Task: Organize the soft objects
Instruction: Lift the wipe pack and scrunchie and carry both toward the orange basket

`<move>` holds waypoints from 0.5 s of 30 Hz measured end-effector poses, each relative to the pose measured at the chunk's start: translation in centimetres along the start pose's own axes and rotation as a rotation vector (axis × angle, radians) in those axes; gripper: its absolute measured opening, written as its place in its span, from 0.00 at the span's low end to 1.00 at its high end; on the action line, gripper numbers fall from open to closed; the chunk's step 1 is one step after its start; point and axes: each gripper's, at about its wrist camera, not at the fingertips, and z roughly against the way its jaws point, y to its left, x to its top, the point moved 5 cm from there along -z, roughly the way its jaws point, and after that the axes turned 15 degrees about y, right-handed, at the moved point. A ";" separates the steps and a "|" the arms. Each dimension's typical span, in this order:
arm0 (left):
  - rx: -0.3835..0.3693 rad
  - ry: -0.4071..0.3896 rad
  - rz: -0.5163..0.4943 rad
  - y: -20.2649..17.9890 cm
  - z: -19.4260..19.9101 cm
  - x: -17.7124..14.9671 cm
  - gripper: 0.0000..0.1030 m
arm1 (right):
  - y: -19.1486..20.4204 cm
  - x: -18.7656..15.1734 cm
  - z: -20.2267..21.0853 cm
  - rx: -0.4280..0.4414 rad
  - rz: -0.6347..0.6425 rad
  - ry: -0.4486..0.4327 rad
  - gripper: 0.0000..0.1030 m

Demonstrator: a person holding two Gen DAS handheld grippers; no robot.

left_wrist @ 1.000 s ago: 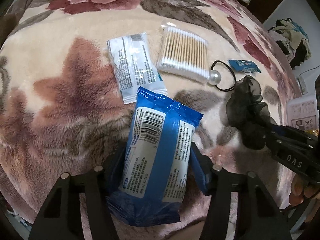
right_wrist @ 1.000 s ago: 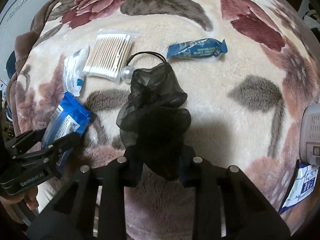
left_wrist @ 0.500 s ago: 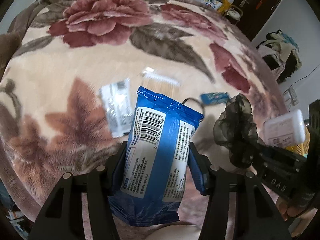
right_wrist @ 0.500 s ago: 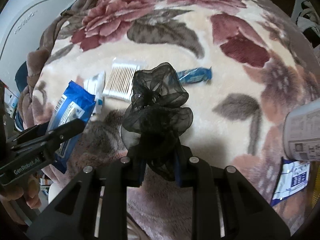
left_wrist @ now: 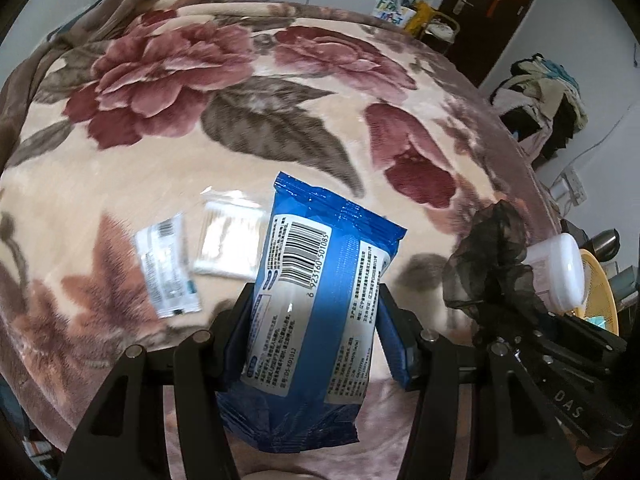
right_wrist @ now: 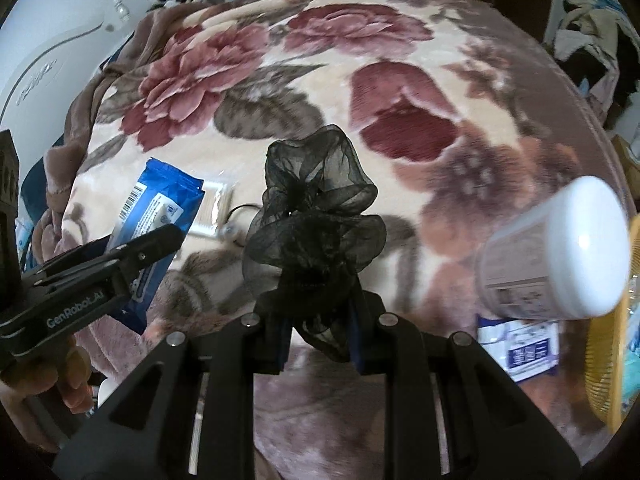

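While your left gripper (left_wrist: 316, 344) pinches the wipes pack (left_wrist: 320, 300) mid-body — slick, squashy film — your right gripper (right_wrist: 318, 328) nips the featherlight scrunchie (right_wrist: 316, 216); keep both 2 grips low.

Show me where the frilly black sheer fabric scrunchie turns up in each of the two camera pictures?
Left wrist view: the frilly black sheer fabric scrunchie is at the right edge, held in the right gripper.
Right wrist view: the scrunchie is at the centre, clamped low between that gripper's fingers.
Shared landmark: the white plastic tub, right of the scrunchie in both.
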 end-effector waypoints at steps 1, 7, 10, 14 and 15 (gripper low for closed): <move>0.000 0.001 -0.005 -0.4 -0.1 0.1 0.56 | -0.7 0.0 0.4 -0.001 -0.011 -0.007 0.22; -0.007 0.007 -0.042 -3.5 -0.5 0.6 0.56 | -3.3 -0.2 2.0 -0.004 -0.053 -0.031 0.22; -0.011 0.010 -0.057 -4.9 -0.6 0.8 0.56 | -4.1 -0.3 2.8 -0.002 -0.062 -0.042 0.22; -0.015 0.007 -0.082 -6.7 -0.6 1.2 0.56 | -5.1 -0.3 3.9 -0.007 -0.072 -0.062 0.22; -0.016 0.006 -0.087 -7.0 -0.6 1.3 0.56 | -5.3 -0.4 4.1 -0.009 -0.074 -0.065 0.22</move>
